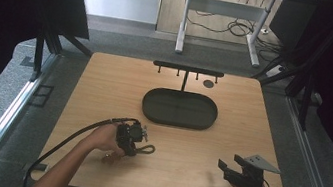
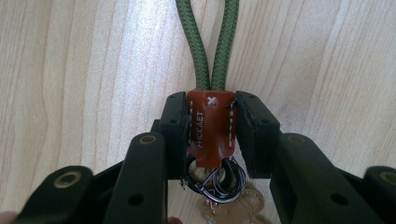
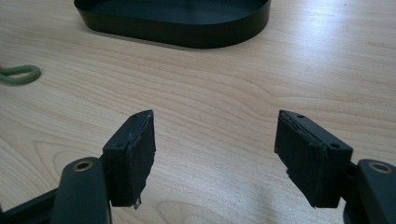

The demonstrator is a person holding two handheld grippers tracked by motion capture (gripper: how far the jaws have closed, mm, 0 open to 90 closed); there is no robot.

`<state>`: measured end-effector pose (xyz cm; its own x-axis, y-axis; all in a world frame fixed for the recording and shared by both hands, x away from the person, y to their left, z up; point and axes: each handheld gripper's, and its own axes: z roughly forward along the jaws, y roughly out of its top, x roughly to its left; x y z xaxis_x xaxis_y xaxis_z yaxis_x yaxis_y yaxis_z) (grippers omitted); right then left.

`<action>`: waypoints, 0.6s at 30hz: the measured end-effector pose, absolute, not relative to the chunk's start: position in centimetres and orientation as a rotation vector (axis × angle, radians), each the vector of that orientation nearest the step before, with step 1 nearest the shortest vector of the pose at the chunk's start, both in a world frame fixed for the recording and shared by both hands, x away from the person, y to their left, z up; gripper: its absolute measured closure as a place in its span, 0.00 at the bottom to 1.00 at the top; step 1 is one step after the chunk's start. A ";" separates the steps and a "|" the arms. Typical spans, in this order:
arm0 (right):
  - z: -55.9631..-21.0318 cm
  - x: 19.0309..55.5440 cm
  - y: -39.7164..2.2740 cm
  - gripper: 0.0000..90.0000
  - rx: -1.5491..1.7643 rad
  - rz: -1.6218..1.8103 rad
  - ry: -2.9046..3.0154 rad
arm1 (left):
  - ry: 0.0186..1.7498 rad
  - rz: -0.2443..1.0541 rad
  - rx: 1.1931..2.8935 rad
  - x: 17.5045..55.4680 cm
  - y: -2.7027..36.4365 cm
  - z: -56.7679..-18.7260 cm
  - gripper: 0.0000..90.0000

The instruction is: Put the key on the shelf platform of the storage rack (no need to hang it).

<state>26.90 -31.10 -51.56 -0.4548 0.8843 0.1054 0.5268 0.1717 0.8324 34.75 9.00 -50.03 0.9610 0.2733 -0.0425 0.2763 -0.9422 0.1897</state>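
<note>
A keychain lies on the wooden table (image 1: 105, 84): a brown leather tab (image 2: 209, 140), a green cord loop (image 2: 208, 42) reaching away from it, and black key rings (image 2: 219, 179) at its near end. My left gripper (image 2: 211, 122) is shut on the leather tab, with a pad pressed to each side. In the high view the left gripper (image 1: 129, 137) sits at the front left with the cord loop (image 1: 147, 148) sticking out to its right. My right gripper (image 1: 230, 164) rests at the front right, open, with nothing between its jaws (image 3: 215, 144). The cord loop's end (image 3: 18, 74) shows at the far left.
A black oval tray (image 1: 180, 108) stands in the middle of the table, beyond both grippers, and its wall (image 3: 187, 32) faces the right gripper. Behind it stands a thin black rack with pegs (image 1: 187, 70). A small dark disc (image 1: 208, 84) lies near the back edge.
</note>
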 end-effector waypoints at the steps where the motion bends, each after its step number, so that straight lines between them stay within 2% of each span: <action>1: -51.6 26.9 -31.1 0.33 1.335 1.196 2.050 | 0.423 -0.022 2.912 34.8 9.1 -50.0 0.74; 6: -51.6 26.9 -31.3 0.33 1.338 1.199 2.049 | 0.467 -0.018 2.858 35.1 10.4 -48.9 0.74; 18: -51.8 27.0 -31.3 0.33 1.339 1.196 2.055 | 0.441 0.037 2.714 34.1 13.0 -42.5 0.75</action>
